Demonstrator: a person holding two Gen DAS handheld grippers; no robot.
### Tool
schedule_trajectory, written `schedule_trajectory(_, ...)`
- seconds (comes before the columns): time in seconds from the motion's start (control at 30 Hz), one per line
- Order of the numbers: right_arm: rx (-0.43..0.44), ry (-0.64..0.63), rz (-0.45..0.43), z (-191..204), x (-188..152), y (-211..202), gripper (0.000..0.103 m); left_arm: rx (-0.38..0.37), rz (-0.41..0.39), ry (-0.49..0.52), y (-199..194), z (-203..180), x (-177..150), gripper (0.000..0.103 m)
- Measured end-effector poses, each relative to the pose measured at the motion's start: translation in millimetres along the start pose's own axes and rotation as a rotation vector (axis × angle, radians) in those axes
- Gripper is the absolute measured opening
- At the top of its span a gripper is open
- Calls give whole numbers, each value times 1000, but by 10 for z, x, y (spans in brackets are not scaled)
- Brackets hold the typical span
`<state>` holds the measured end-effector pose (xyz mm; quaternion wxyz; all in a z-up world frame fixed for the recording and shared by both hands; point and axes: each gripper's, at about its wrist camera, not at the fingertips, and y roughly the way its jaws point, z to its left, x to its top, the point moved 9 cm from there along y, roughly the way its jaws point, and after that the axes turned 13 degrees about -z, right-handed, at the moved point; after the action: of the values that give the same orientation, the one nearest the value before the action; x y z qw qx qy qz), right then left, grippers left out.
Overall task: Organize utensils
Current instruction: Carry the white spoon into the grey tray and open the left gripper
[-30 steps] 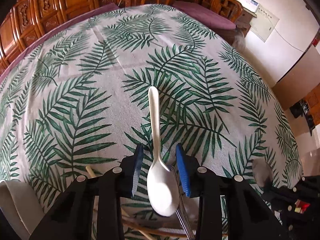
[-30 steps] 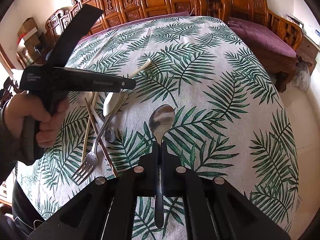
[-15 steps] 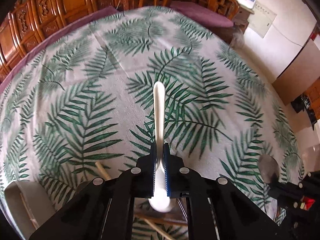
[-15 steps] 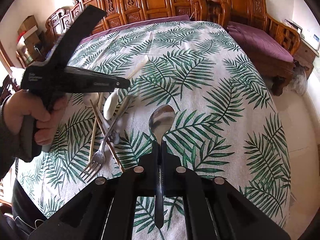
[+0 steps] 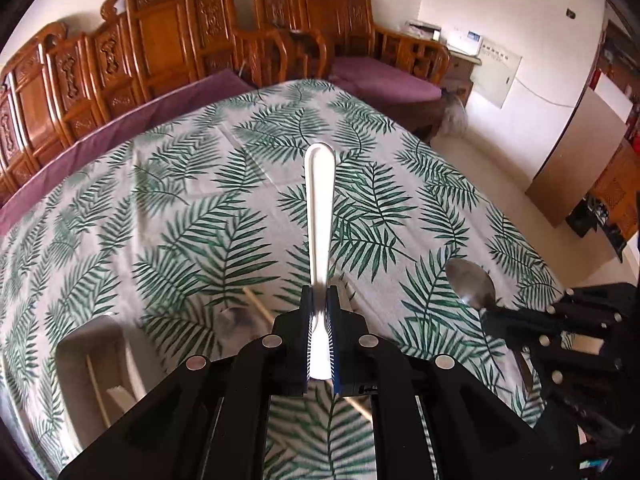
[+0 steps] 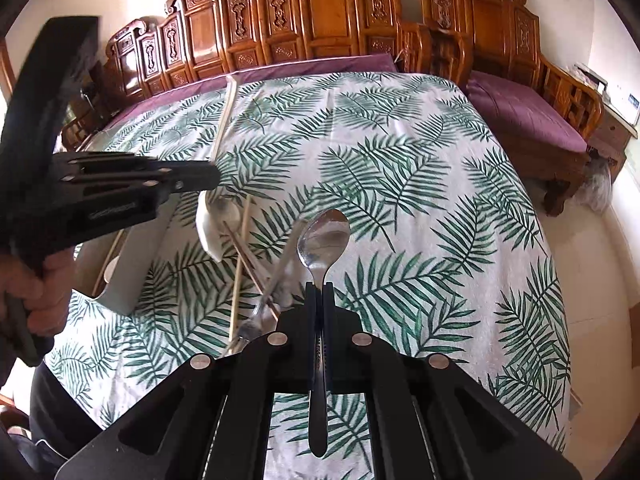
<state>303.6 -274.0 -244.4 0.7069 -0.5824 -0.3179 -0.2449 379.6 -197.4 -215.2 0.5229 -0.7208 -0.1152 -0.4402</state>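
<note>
My left gripper (image 5: 319,300) is shut on a white plastic spoon (image 5: 319,216), handle pointing away, lifted above the palm-leaf tablecloth. In the right wrist view the same gripper (image 6: 212,178) holds that spoon (image 6: 210,224) with the bowl hanging down. My right gripper (image 6: 319,290) is shut on the handle of a metal spoon (image 6: 324,240), bowl forward, held over the table; it also shows in the left wrist view (image 5: 470,282). On the cloth lie a metal fork (image 6: 276,276), wooden chopsticks (image 6: 240,264) and another metal spoon (image 5: 236,322).
A pale rectangular holder (image 5: 92,376) with a chopstick in it lies at the left; it also shows in the right wrist view (image 6: 132,264). Carved wooden benches (image 6: 320,20) with purple cushions ring the far side. The table edge (image 6: 552,280) drops to floor at right.
The left gripper closed on the white spoon and lifted it off the cloth. The right gripper kept hold of the metal spoon and rose too.
</note>
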Motion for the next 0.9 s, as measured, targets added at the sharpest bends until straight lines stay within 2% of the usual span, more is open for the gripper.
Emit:
schedule_trajectory(0.47,43,-42,-49,512,213,-115,4,48,-99,-53,-909,430,-103,6)
schedule_trajectory(0.7,89,-76,-58,880,308,-87,4,105,-100,-96,-1218,815,-299,6)
schedule_trajectory(0.9,129,-105,-57,1203,365,-31,4,154,-77,-142,-1335,1168,-522,6)
